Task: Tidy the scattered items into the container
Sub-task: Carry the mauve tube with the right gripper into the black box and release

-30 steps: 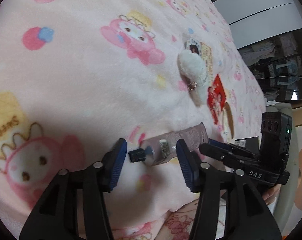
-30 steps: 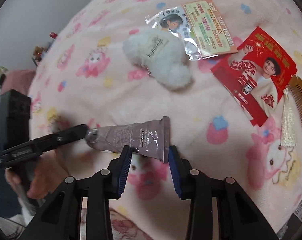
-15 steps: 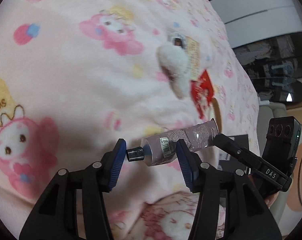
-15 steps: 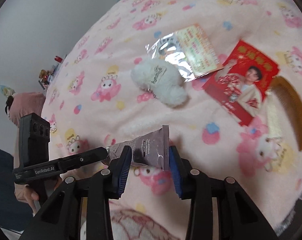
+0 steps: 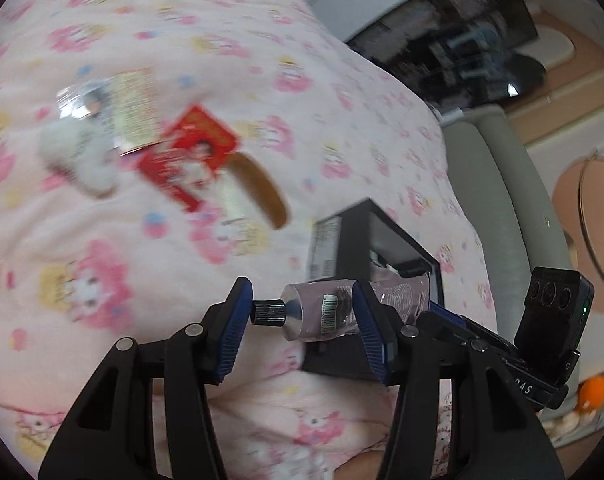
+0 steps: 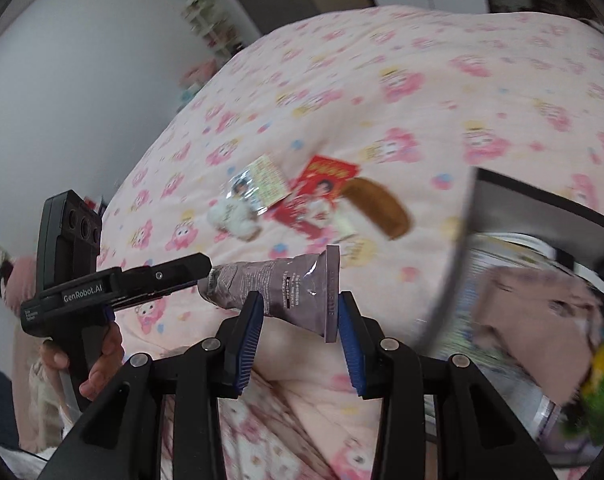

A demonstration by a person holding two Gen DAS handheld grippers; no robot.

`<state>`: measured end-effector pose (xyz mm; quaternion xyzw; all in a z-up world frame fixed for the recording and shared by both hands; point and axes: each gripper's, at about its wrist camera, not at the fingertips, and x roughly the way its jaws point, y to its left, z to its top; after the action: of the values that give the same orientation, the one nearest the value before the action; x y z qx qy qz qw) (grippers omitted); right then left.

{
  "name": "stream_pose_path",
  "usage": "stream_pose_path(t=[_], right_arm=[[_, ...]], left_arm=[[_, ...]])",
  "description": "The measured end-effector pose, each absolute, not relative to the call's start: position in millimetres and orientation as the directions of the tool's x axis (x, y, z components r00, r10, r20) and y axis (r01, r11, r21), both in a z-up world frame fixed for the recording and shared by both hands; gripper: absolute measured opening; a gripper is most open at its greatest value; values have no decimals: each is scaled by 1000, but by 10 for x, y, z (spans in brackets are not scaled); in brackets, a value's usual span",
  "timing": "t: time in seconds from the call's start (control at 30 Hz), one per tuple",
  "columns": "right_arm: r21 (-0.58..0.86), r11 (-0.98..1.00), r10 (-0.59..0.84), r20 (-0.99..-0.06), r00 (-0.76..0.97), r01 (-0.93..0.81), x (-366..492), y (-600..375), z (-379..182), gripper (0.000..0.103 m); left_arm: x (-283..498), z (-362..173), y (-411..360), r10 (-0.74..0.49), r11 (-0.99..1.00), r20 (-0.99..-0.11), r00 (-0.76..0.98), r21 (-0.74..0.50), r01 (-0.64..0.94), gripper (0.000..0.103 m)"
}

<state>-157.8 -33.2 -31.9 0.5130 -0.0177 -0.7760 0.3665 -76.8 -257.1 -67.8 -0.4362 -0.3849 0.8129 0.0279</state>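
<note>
Left wrist view shows the left gripper (image 5: 300, 326) grasping the cap end of a mauve tube (image 5: 322, 314), one pad against the black cap (image 5: 267, 312) and the other pressed into the tube's body. The tube is held in the air, level, just in front of a black box (image 5: 342, 240) that sits on the bed's pink cartoon-print blanket (image 5: 102, 260). The right gripper (image 6: 300, 320) grasps the flat crimped end of the same tube (image 6: 278, 286), so the two grippers carry it between them. In the right wrist view the box's open top (image 6: 522, 216) is at the right edge, with blurred things inside that I cannot make out. Well behind the tube on the blanket lie a white fluffy toy (image 5: 78, 156), a shiny packet (image 5: 118, 116), a red card (image 5: 190, 156) and a brown comb (image 5: 262, 192), close together. A hand (image 6: 102, 360) grips the left gripper's handle.
</note>
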Motion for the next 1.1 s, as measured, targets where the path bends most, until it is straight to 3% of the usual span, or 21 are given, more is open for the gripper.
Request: stream_pose_path(t=[0.27, 0.4, 0.6, 0.67, 0.77, 0.87, 1.1], right_arm=[[355, -839, -507, -786, -355, 412, -2031, 967, -177, 35], [359, -862, -483, -795, -366, 358, -2312, 1378, -343, 35], [485, -844, -533, -804, -263, 227, -2582, 1710, -913, 35], [448, -868, -489, -844, -220, 214, -2636, 1638, -1063, 35], [424, -878, -466, -863, -194, 224, -2671, 1476, -1158, 34], [393, -887, -439, -880, -181, 241, -2665, 1374, -1225, 34], [167, -974, -213, -901, -377, 151, -2589, 1636, -1008, 34]], left_arm=[[-1869, -342, -1298, 447, -790, -677, -585, -606, 97, 50], [-2254, -515, -857, 422, -832, -718, -554, -550, 80, 50], [-2374, -1003, -658, 412, -829, -739, -534, -547, 118, 50], [-2351, -1161, -623, 392, -836, -753, -529, -532, 137, 47], [-2372, -1282, -508, 456, -824, -750, -479, -559, 91, 46], [-2346, -1222, -404, 419, -862, -763, -492, -505, 48, 46], [-2331, -1255, -442, 391, -883, -793, -467, -466, 52, 46]])
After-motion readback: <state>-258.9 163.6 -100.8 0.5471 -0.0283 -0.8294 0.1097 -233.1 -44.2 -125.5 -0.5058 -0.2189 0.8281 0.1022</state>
